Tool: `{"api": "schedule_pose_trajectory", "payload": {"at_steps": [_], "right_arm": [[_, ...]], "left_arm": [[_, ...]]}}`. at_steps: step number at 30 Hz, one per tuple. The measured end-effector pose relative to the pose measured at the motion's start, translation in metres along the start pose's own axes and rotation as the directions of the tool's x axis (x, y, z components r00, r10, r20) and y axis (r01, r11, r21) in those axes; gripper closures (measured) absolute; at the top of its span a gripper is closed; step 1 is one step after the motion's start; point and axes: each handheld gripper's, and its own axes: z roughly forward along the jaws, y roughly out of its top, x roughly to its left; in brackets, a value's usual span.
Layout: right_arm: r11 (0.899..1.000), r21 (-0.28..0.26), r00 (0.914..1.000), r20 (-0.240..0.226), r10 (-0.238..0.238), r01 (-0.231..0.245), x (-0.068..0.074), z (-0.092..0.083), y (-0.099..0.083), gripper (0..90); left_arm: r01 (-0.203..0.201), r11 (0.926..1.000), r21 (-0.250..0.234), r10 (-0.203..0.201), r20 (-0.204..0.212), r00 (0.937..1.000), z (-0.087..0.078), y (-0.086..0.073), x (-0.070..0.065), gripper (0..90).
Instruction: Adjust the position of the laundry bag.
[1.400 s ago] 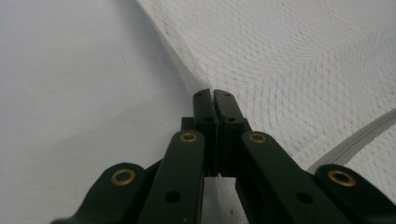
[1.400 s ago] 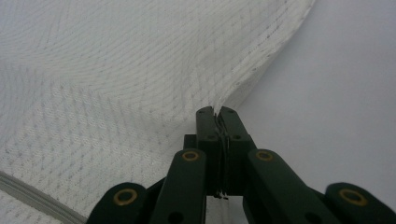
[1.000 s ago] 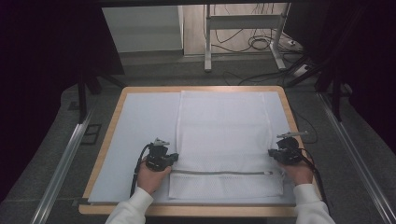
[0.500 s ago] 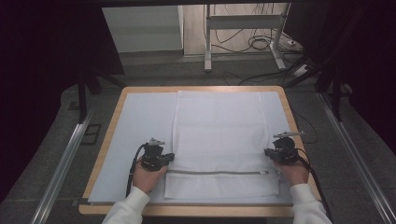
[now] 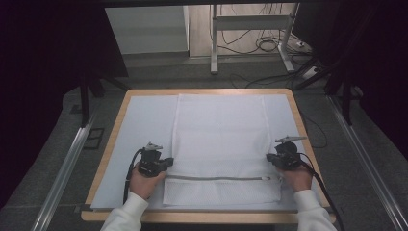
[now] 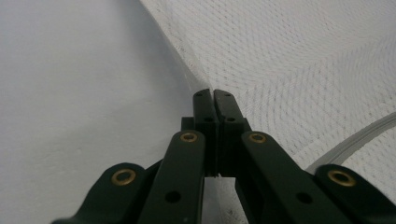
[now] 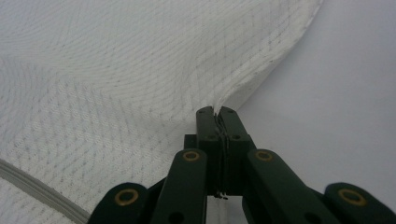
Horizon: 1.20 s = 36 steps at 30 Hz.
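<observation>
Count at the table: few kinds, low numbers.
One white mesh bag [image 5: 222,144] with one grey zipper [image 5: 216,178] across it, apparently a single layer folded; two grippers, left gripper [image 5: 166,162] and right gripper [image 5: 269,159] at the bag's side edges; one white mat [image 5: 139,139] beneath the bag.

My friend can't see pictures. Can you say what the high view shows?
A person's two hands each hold a gripper pinching a side edge of a white mesh bag lying on a table: the left gripper, the right gripper. A grey zipper runs across the bag between them.
</observation>
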Motion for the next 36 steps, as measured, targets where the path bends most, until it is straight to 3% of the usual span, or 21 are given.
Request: {"api": "schedule_pose_trajectory", "payload": {"at_steps": [5,21,36], "right_arm": [[1.0,0.002,0.9999,-0.013,0.001,-0.001,0.004,0.002,-0.001,88.1],[1.0,-0.001,0.9997,-0.011,-0.019,0.019,0.015,0.005,0.005,88.1],[0.999,0.002,0.9984,-0.035,-0.045,0.045,0.034,0.013,0.009,88.1]], "left_arm": [[-0.006,0.9999,-0.013,0.006,0.001,1.0,-0.007,-0.001,0.004,90.0],[0.004,0.9999,0.016,-0.004,-0.014,0.9999,-0.006,-0.005,0.014,89.9],[0.036,0.9991,0.021,-0.036,-0.033,0.9988,-0.014,-0.011,0.033,89.9]]}}
